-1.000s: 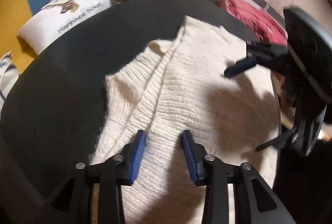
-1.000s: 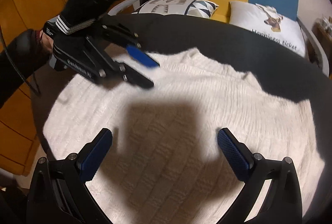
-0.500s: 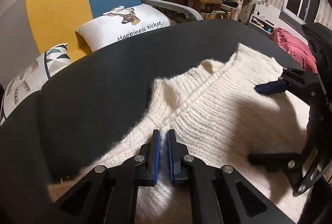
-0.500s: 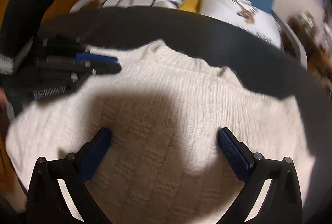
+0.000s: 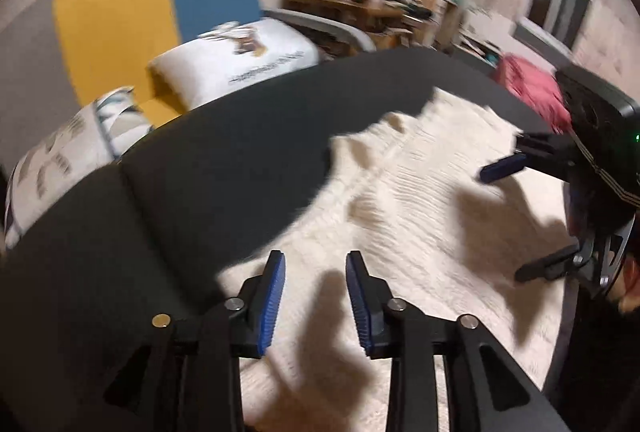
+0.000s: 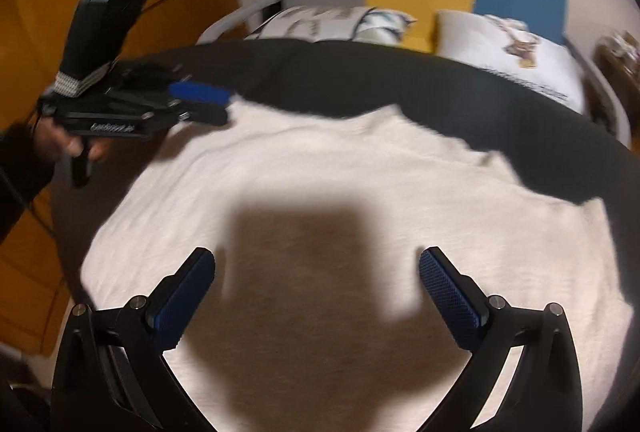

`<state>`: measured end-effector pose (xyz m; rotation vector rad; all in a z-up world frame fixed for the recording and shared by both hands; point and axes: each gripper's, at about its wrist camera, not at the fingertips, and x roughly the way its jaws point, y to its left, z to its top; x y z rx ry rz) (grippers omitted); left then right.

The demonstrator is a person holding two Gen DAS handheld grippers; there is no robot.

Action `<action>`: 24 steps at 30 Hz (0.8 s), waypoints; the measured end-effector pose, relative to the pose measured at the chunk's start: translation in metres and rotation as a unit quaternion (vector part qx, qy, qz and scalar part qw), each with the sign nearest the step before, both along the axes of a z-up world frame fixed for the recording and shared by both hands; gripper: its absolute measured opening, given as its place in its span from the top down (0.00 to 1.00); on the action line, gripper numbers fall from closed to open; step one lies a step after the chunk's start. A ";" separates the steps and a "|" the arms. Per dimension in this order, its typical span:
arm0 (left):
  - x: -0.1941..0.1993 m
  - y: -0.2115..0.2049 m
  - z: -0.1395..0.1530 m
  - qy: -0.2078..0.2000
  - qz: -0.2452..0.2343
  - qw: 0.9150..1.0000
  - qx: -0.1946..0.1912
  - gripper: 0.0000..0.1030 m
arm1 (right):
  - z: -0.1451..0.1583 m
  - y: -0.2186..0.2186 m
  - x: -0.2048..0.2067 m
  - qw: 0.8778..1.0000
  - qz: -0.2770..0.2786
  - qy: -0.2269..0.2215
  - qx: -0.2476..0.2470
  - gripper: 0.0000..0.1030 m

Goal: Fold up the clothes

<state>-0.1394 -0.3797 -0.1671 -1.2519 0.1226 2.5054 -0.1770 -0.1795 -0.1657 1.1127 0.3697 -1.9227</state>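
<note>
A cream ribbed-knit sweater (image 6: 360, 192) lies spread flat across a round black table (image 5: 224, 168), its far edge rumpled toward the middle of the tabletop. The left gripper (image 5: 315, 296), with black arms and blue-padded fingers, hovers over the near edge of the knit with its jaws a little apart and nothing between them; its shadow falls on the fabric just ahead. In the right wrist view, the same tool appears at upper left, gripped by a person's hand (image 6: 76, 144) in a dark sleeve. The right gripper (image 6: 316, 292) hangs above the sweater's broad middle, jaws spread wide and empty, casting a large square shadow on the wool. Behind the table stand a grey, yellow and blue sofa back (image 5: 120, 28) and a white cushion printed with a deer (image 5: 240, 56). Both views are motion-blurred.
</note>
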 end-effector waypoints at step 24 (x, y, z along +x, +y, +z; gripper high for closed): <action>-0.013 0.001 -0.033 0.029 0.141 0.989 0.016 0.91 | -0.024 -0.041 -0.004 0.997 -0.038 0.048 0.040 0.00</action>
